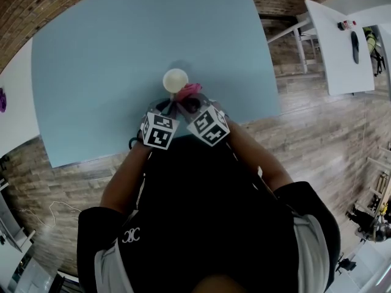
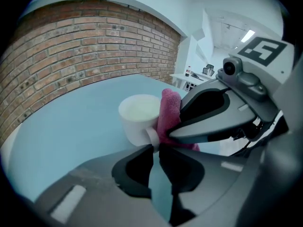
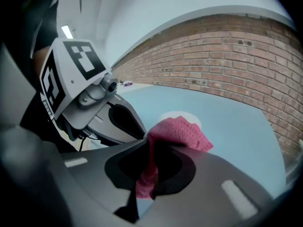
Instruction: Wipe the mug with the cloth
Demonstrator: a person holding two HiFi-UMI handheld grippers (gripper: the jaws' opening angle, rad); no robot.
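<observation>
Our left gripper [image 2: 155, 146] is clenched on the handle [image 2: 152, 136] of the white mug [image 2: 137, 115]; the mug stands upright on the light-blue table [image 1: 110, 54], toward the edge nearest us; our right gripper [image 3: 147, 141] grasps the pink cloth [image 3: 177, 134], jaws pinched on a fold; the cloth's bunched end lies against the mug's side, just beside the handle, reaching up past the rim.

We see a pale blue bench [image 1: 110, 60] set against a red brick wall [image 2: 85, 56], on a floor of wood-look planks [image 1: 317, 127]. To the right, well apart from it, stands a white table [image 1: 333, 66] bearing a long dark object [image 1: 355, 46] and a small bottle [image 1: 347, 24]. A thin pale cable [image 1: 49, 215] lies on the floor at lower left
</observation>
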